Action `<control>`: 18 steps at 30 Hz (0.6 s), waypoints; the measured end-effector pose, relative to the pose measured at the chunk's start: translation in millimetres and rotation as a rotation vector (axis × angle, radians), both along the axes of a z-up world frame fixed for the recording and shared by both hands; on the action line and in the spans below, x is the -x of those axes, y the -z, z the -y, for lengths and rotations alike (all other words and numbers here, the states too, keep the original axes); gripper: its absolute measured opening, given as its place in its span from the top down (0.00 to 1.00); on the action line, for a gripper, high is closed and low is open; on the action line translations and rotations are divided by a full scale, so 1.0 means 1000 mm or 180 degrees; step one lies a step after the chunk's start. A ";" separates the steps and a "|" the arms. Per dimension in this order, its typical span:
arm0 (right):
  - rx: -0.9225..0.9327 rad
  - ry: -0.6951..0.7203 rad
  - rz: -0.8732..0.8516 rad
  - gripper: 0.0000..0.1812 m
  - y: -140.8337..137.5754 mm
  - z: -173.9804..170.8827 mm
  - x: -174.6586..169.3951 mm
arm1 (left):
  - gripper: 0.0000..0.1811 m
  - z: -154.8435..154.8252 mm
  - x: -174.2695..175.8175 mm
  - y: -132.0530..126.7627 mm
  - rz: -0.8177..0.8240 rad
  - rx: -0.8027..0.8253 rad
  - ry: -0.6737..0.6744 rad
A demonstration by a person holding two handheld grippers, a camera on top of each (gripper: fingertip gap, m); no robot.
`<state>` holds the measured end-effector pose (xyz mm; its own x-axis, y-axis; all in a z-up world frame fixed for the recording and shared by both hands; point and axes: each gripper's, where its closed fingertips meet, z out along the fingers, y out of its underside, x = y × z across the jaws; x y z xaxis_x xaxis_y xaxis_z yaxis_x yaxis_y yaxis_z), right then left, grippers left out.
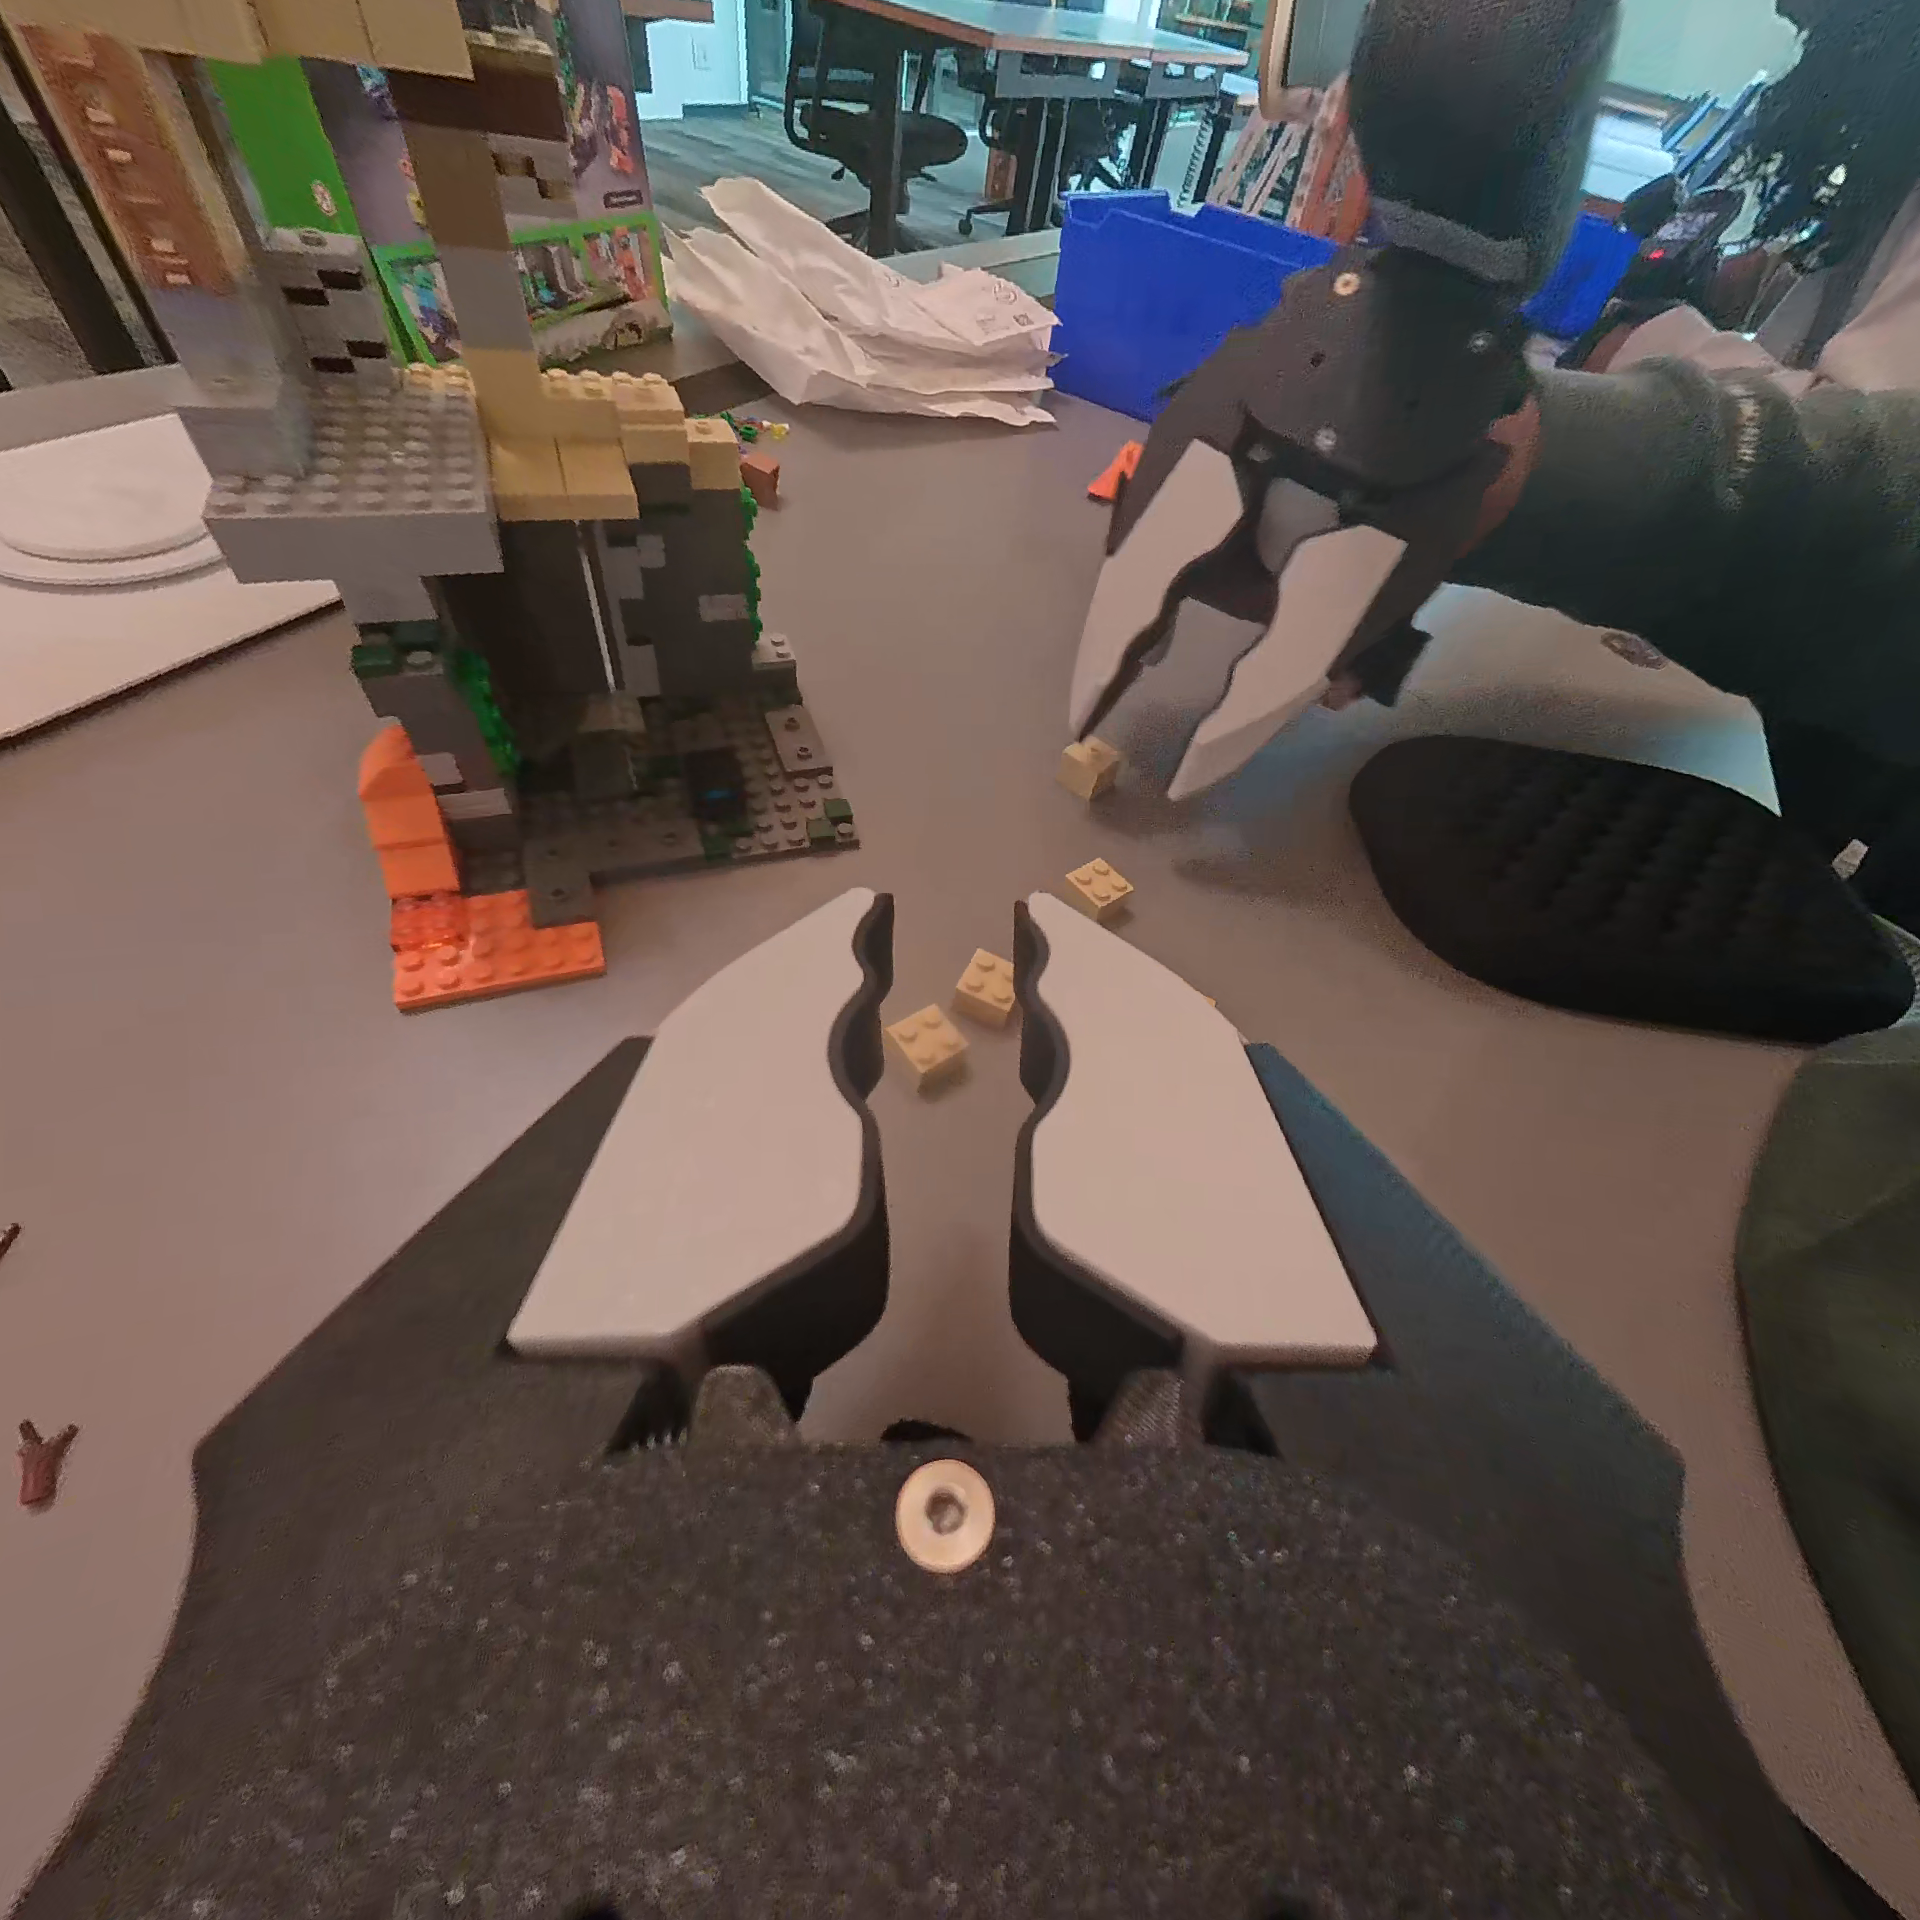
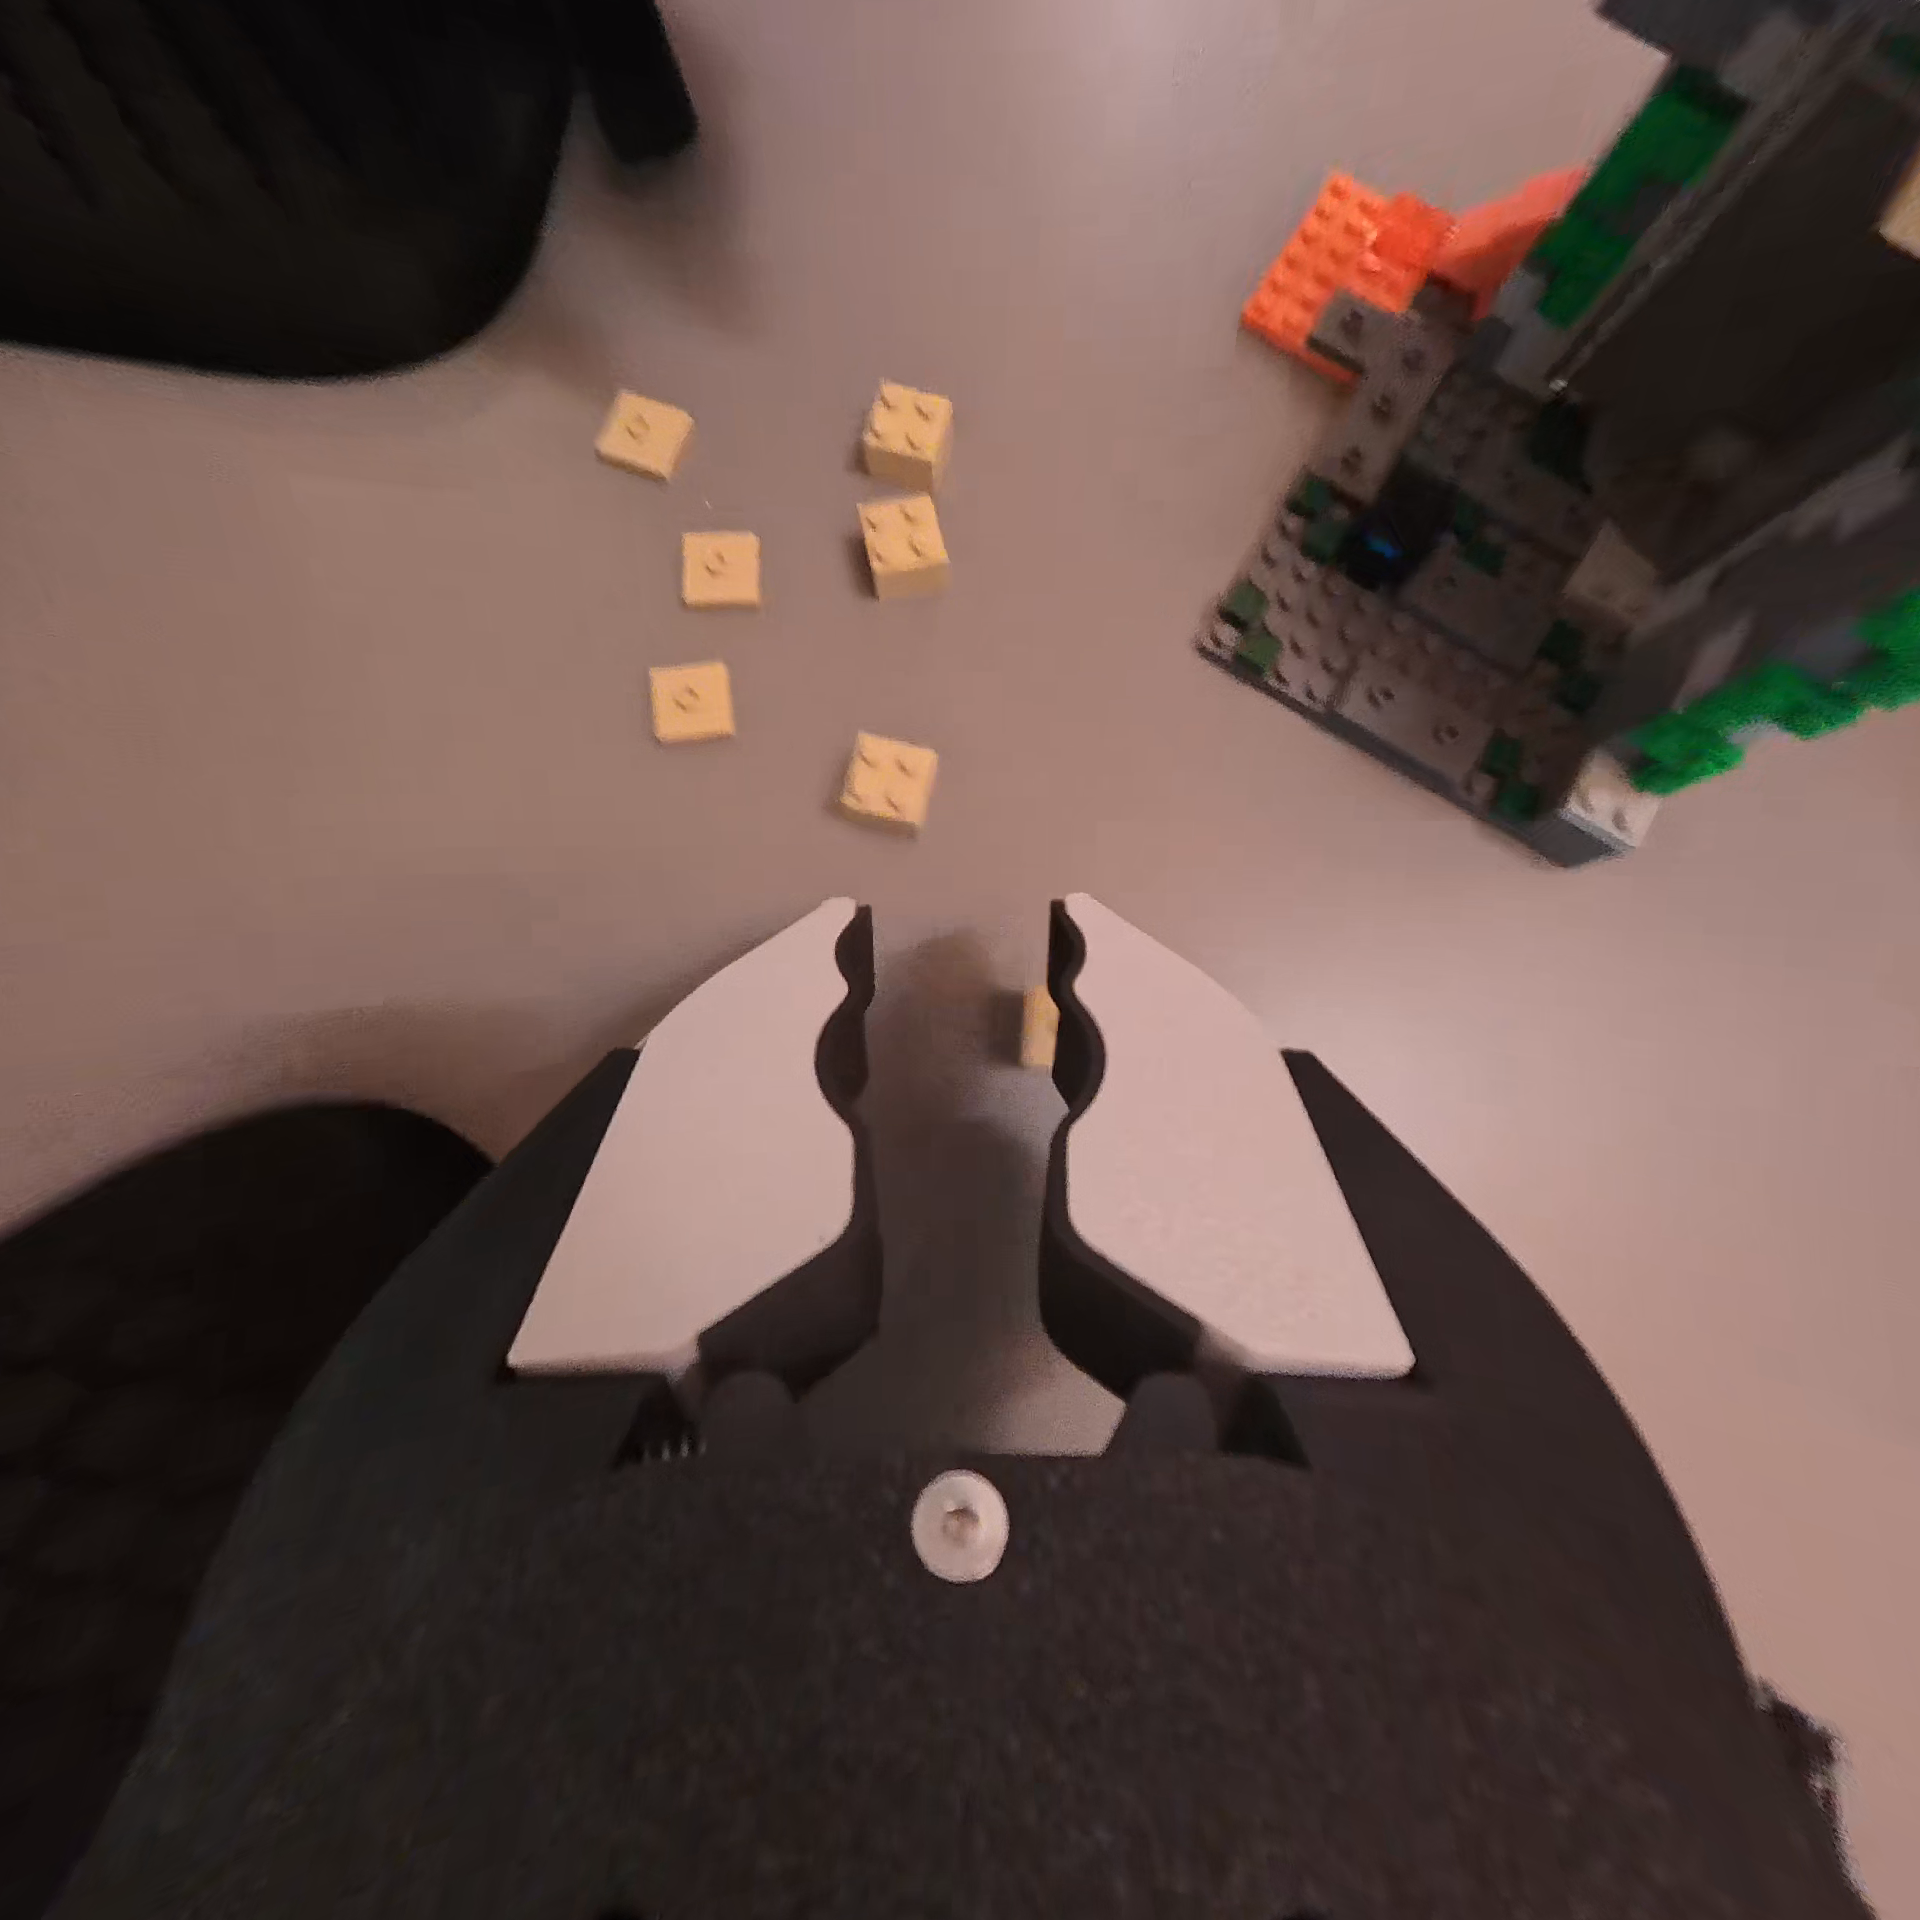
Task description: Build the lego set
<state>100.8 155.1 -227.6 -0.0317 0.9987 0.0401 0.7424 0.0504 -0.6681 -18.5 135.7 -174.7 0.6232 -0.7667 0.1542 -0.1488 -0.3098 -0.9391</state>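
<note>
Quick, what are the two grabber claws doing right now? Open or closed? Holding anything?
Left gripper: open, holding nothing.
Right gripper: open, holding nothing; small tan square lego brick beside one finger.

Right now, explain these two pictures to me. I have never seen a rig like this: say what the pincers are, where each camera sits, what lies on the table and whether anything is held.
No robot here: a person holds a hand-operated two-finger gripper in each hand, with a camera on each looking along its fingers.

The left wrist view shows the left gripper, open and empty, above loose tan bricks. Farther off, the right gripper reaches down to the grey table.

The right wrist view looks down past the right gripper, also open. One small tan brick lies against the inside of one finger, not yet clamped. Beyond it lie six more tan pieces.

The half-built lego model, grey, green and orange, stands nearby. Behind it are white paper bags and a blue bin.
</note>
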 end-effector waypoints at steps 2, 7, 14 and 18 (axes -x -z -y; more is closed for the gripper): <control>0.0070 0.0045 0.0075 0.84 0.000 0.017 0.014 | 0.88 0.000 0.000 0.000 0.0014 0.0001 0.0002; 0.0081 0.0188 0.0284 0.84 0.012 0.031 0.032 | 0.89 0.003 -0.002 0.001 -0.0112 -0.0126 -0.0001; -0.0272 -0.0161 0.0368 0.84 0.010 0.062 0.049 | 0.90 0.005 -0.003 0.003 -0.0194 -0.0183 -0.0002; -0.0202 -0.0154 0.0525 0.86 0.022 0.059 0.049 | 0.90 0.006 -0.004 0.004 -0.0242 -0.0225 0.0000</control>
<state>51.7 95.9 -249.4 -0.0911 0.9915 0.0932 0.8372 0.1269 -0.5319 -14.1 130.0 -178.3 0.6310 -0.7740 0.0521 -0.2204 -0.2433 -0.9446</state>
